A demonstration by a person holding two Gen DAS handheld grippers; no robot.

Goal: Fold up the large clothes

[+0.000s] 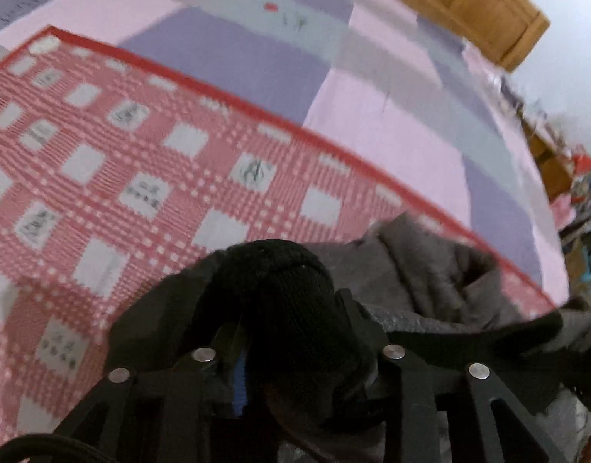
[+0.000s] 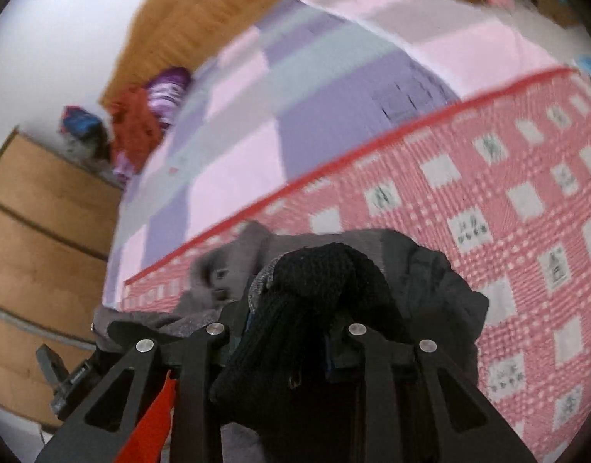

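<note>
Both grippers, left gripper [image 1: 283, 332] and right gripper [image 2: 291, 328], pinch black knit cuffs of the grey garment [image 1: 430, 270] over the red checked blanket [image 1: 141, 162]. I'd keep tension even, lay flat.

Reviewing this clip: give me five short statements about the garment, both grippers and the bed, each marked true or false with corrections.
1. The left gripper is clamped on black knit fabric. True.
2. The right gripper is open, holding nothing. False: it is shut on black knit fabric too.
3. The dark grey garment lies over a red-checked cloth. True.
4. The bed sheet is plain white. False: pink, purple and grey blocks.
5. The headboard is metal. False: wood.
</note>
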